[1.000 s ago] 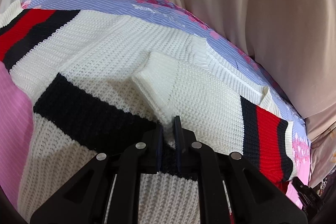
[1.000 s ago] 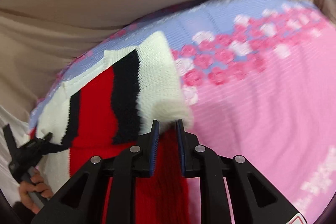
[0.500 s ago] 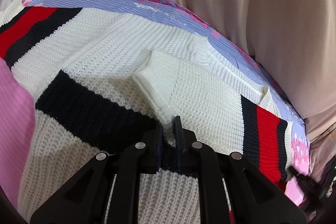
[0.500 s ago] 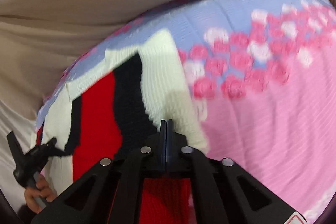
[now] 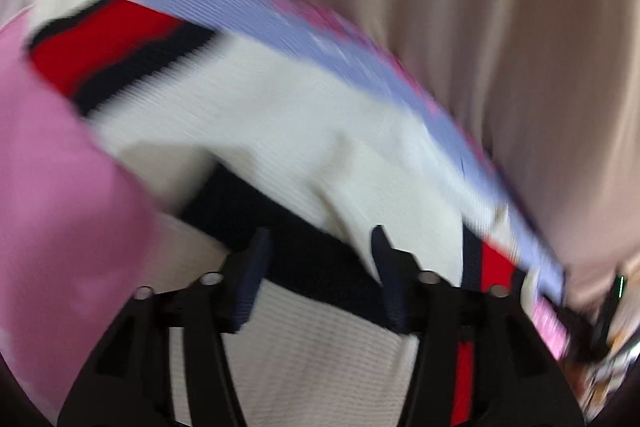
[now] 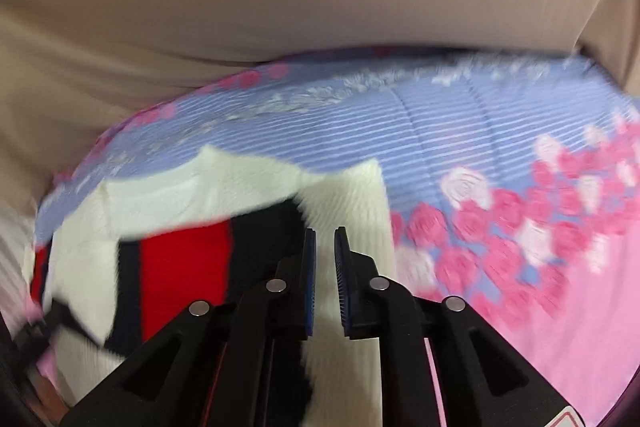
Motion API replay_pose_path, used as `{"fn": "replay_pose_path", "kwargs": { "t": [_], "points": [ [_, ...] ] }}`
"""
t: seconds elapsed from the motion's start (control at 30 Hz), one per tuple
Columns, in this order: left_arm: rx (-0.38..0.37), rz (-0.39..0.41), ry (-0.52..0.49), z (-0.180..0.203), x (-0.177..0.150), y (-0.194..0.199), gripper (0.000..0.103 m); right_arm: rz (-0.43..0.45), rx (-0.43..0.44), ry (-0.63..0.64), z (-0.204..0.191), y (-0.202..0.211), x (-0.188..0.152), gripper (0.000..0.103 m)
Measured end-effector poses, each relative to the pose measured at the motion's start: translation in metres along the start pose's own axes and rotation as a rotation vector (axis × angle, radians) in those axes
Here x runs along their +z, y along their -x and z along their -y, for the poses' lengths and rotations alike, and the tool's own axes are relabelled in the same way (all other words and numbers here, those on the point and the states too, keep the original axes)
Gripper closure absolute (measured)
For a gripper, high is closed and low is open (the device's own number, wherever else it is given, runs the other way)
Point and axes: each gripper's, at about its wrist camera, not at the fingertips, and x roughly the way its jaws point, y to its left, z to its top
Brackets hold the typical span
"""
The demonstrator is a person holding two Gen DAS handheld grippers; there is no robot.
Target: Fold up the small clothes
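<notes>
A white knit sweater [image 5: 288, 131] with red and navy bands lies on the bed, blurred by motion. My left gripper [image 5: 319, 239] hovers over its navy band. Its jaws are opening wide, and the knit lies under them without being pressed. In the right wrist view the sweater's sleeve [image 6: 348, 195] shows its white cuff and a red band [image 6: 184, 259]. My right gripper [image 6: 325, 241] stands at the cuff, its pads a narrow gap apart with white knit between them.
The sweater rests on a bedspread [image 6: 540, 307] that is pink with a lavender striped border [image 6: 400, 123] and rose prints. Beige draped cloth [image 5: 480, 27] rises behind the bed on the far side.
My left gripper's jaws have sprung apart from the sweater fold they pinched, and that view has swung and blurred. My right gripper closed on the cuff and moved sideways with it.
</notes>
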Motion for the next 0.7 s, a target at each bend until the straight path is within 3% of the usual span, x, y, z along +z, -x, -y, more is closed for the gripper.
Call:
{"fn": "replay_pose_path", "kwargs": {
  "t": [0.07,0.2,0.3,0.43,0.5,0.53,0.57,0.6,0.63,0.7],
  "points": [
    [0.042,0.07,0.083,-0.045,0.031,0.025,0.035,0.007,0.009,0.066,-0.016,0.027,-0.022,0.09],
    [0.157,0.182,0.284,-0.147,0.101,0.056,0.025,-0.032,0.079,0.16,-0.052,0.068,-0.085,0.072],
    [0.23,0.208,0.428,-0.215,0.143,0.057,0.025,-0.105,0.142,0.189,-0.085,0.075,-0.131,0.071],
    [0.259,0.205,0.53,-0.272,0.176,0.041,0.029,-0.202,0.217,0.216,-0.133,0.073,-0.179,0.071],
    [0.235,0.185,0.557,-0.289,0.184,0.027,0.047,-0.222,0.22,0.254,-0.152,0.071,-0.19,0.07],
    [0.238,0.202,0.553,-0.292,0.185,0.025,0.049,-0.229,0.22,0.266,-0.16,0.073,-0.194,0.068],
    [0.249,0.213,0.54,-0.294,0.191,0.025,0.063,-0.24,0.23,0.268,-0.166,0.073,-0.197,0.068],
    [0.24,0.178,0.524,-0.295,0.196,0.018,0.088,-0.246,0.235,0.265,-0.17,0.075,-0.2,0.067],
    [0.24,0.152,0.519,-0.293,0.2,0.014,0.096,-0.248,0.237,0.261,-0.173,0.076,-0.203,0.066],
    [0.249,0.166,0.488,-0.283,0.202,0.018,0.099,-0.247,0.24,0.25,-0.174,0.077,-0.203,0.064]
  ]
}}
